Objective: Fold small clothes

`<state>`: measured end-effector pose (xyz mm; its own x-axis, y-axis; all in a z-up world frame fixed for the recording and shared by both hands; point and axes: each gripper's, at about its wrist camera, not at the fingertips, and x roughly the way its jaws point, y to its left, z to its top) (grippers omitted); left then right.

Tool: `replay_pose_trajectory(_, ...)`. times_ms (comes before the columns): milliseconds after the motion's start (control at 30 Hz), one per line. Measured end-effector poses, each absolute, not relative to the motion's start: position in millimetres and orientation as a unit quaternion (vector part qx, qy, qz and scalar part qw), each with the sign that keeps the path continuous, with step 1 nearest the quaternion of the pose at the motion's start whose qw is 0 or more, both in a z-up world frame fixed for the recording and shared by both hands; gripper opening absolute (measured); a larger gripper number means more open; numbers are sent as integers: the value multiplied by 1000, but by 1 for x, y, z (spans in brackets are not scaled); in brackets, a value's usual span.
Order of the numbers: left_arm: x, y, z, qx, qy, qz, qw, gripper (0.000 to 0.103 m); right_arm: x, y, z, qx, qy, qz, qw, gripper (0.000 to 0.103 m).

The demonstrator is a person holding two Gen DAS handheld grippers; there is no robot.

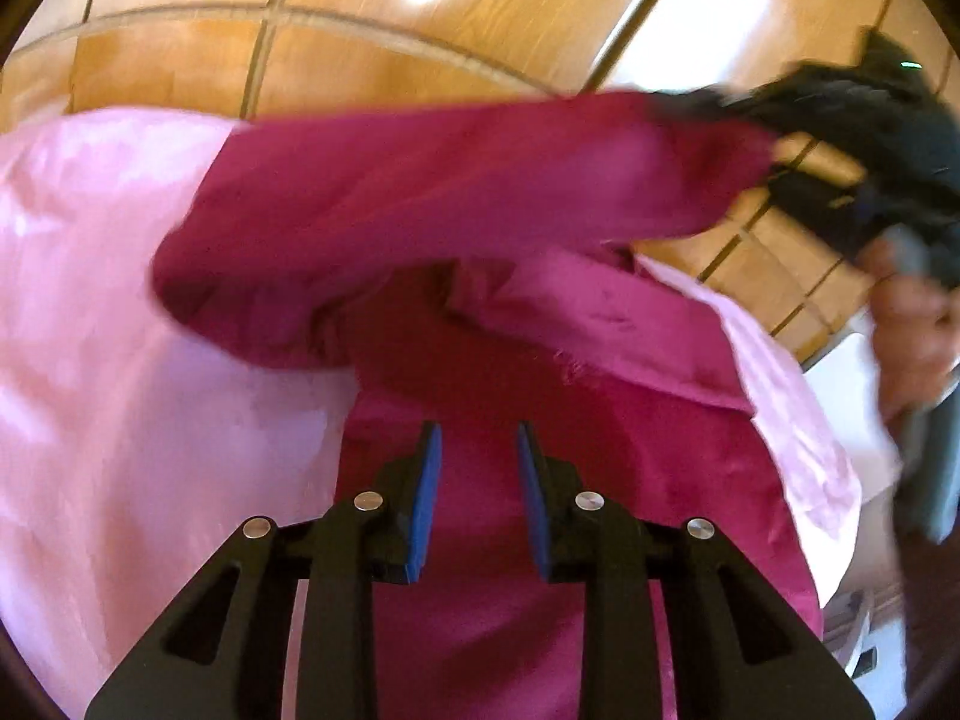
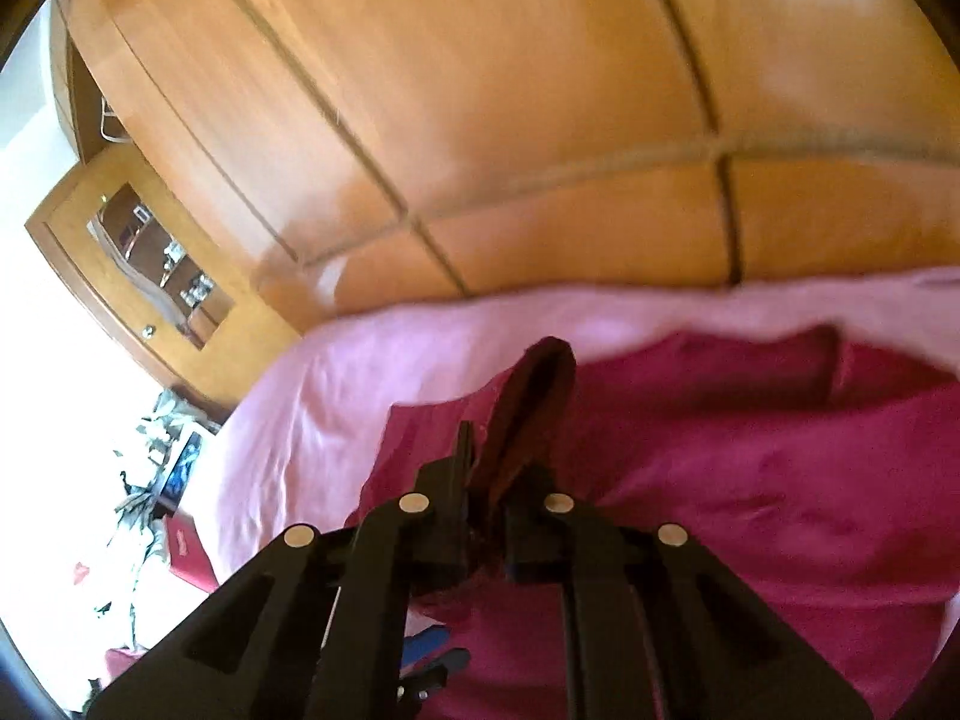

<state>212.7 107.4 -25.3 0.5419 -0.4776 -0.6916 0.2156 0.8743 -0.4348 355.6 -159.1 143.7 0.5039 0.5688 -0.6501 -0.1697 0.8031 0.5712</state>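
Nearest in the left wrist view, the left gripper [image 1: 479, 450] hangs over the garment [image 1: 480, 228], its blue pads [image 1: 427, 498] slightly apart with nothing between them; only magenta cloth lies below the gap. The garment is spread on a pale pink sheet [image 1: 120, 360], which shows at both sides of it. One part of the garment is lifted into a long band that runs from the left toward the upper right, where the right gripper [image 1: 750, 102] holds its end, blurred. A hand [image 1: 918, 324] grasps that tool at the right edge.

In the right wrist view, the right gripper [image 2: 498, 480] has its jaws pressed together on a fold of the garment [image 2: 750, 480], and a dark tongue of cloth stands up from between the fingers [image 2: 462, 468]. The rest of the garment lies beyond and to the right, on the sheet [image 2: 312, 420].

Farther off, a wooden wardrobe [image 2: 480, 120] with panelled doors fills the background of both views. At the left of the right wrist view, a small glazed cabinet [image 2: 156, 264] stands by a bright wall, with clutter [image 2: 144, 480] on the floor beneath it.
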Motion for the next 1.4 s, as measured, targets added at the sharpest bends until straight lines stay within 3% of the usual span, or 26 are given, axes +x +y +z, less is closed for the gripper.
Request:
replay_pose_trajectory(267,235,118,-47,-198,479,-139,844,25,354,-267,155,216,441,141,860,7)
replay_pose_trajectory(500,237,134,-57,-220,493,-114,834,25,349,-352,67,264,512,49,816,8)
replay_pose_trajectory(533,235,133,-56,-211,493,-113,836,25,348,-357,55,276,521,46,806,17)
replay_pose_trajectory(567,234,133,-54,-206,494,-113,837,25,346,-364,44,285,528,31,799,38)
replay_pose_trajectory(600,233,131,-52,-201,494,-113,838,25,342,-369,35,299,529,21,794,48)
replay_pose_trajectory(767,225,123,-33,-155,470,-128,860,25,308,-385,17,371,514,42,772,59)
replay_pose_trajectory(833,224,115,-26,-136,454,-139,870,25,296,-383,16,383,508,55,770,59)
replay_pose_trajectory(900,224,107,-21,-127,445,-148,874,25,291,-380,17,373,507,56,775,52)
replay_pose_trajectory(933,225,101,-20,-122,444,-155,874,25,290,-376,17,356,510,49,781,39)
replay_pose_trajectory(967,227,95,-19,-116,445,-159,874,25,291,-373,16,342,514,41,786,16)
replay_pose_trajectory(1000,229,89,-21,-108,447,-162,873,25,294,-376,17,330,518,32,789,9)
replay_pose_trajectory(1167,246,91,-54,-119,499,-127,849,25,290,-378,36,288,483,2,827,7)
replay_pose_trajectory(1333,246,120,-59,-213,496,-104,835,25,292,-374,7,212,531,-36,820,7)
replay_pose_trajectory(1400,242,126,-56,-213,494,-99,837,25,290,-375,7,224,523,-35,821,14)
